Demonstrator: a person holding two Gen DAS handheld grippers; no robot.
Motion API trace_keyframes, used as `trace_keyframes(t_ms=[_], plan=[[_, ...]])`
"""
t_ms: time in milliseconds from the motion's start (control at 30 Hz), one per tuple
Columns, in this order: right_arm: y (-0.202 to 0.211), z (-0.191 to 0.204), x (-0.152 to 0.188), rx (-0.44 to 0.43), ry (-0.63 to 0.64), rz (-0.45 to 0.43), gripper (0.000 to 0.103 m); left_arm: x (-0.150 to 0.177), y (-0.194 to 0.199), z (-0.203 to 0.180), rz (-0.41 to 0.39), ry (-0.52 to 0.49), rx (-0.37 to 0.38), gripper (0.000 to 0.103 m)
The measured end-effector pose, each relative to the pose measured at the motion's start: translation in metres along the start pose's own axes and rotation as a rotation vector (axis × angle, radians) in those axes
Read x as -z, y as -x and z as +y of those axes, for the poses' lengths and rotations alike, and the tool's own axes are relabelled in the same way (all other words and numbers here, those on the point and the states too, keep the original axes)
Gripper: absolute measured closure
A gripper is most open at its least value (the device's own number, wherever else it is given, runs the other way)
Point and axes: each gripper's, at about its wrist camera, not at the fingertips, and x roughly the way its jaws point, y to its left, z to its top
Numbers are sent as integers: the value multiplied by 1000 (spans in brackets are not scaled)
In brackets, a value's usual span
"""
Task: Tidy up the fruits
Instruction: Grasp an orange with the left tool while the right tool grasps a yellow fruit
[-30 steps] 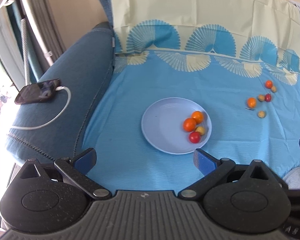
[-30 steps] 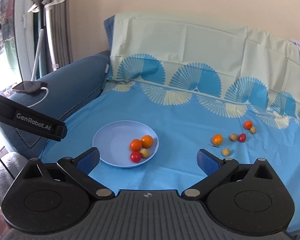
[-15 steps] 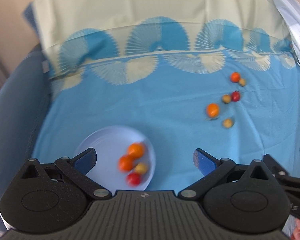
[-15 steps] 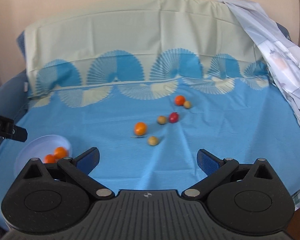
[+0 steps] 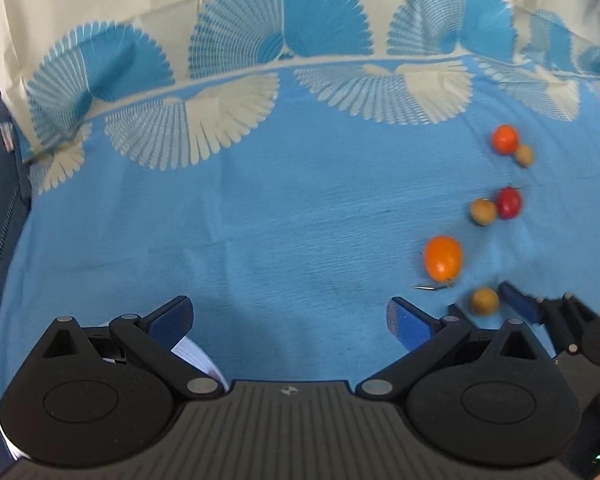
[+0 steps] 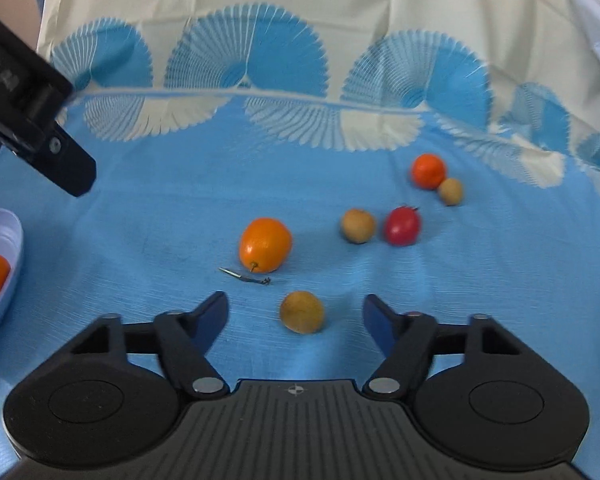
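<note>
A blue bedsheet (image 6: 140, 240) with white fan patterns covers a soft surface, and 6 small fruits lie loose on it. The right gripper (image 6: 294, 312) is lowered over the nearest one, a yellow-brown fruit (image 6: 302, 312), which sits on the cloth between its 2 blue pads. The jaws have just been closing from their widest and now stand partly narrowed, but a gap of sheet shows on each side of the fruit, so nothing is pinched yet. Just beyond lies an orange fruit (image 6: 265, 245) with a loose stem (image 6: 245, 276) beside it, then another yellow-brown fruit touching a red one (image 6: 402, 226), and farthest a second orange fruit (image 6: 428, 171) touching a small yellow-brown one.

The pale blue plate (image 6: 4, 240) sits at the left edge, already holding at least 1 orange fruit. The left gripper (image 5: 290, 316) hangs spread wide and empty above the bare sheet, the plate rim peeking out under its left finger.

The step in hand looks like picking up the nearest fruit. Next, the pads likely need to close gently until they touch its sides, then lift and carry it left to the plate; a round fruit on soft cloth may roll if squeezed off-centre.

Compared with 1 second ago, both cameras sit lower and further right, the loose fruits appear much larger, and the plate has slid from mid-view to the edge
</note>
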Motion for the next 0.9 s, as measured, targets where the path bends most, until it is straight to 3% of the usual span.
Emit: trace_keyframes(t_ms=[67, 100, 133, 333, 467, 500, 567, 600, 800, 900], plan=[[-3, -1, 3, 0, -12, -8, 54, -5, -12, -2, 10, 6, 14, 0], [-1, -2, 5, 13, -8, -14, 71, -7, -16, -7, 12, 4, 22, 0], [0, -4, 6, 36, 2, -20, 75, -10, -21, -12, 17, 0, 32, 0], [2, -58, 14, 238, -210, -33, 75, -28, -52, -63, 39, -60, 155, 0], [-1, -77, 19, 237, -313, -32, 75, -34, -84, -86, 111, -62, 189, 1], [-2, -74, 20, 245, -295, -32, 75, -34, -87, -87, 115, -39, 206, 17], [-3, -73, 21, 247, -286, -37, 75, -34, -87, -86, 117, -24, 233, 60], [-3, -74, 22, 244, -293, -40, 75, -34, -83, -86, 105, -30, 215, 67], [3, -74, 18, 278, -292, -97, 75, -31, -36, -70, 47, 2, 229, 67], [20, -68, 12, 312, -258, -128, 75, -19, 3, -50, -11, -2, 196, 67]])
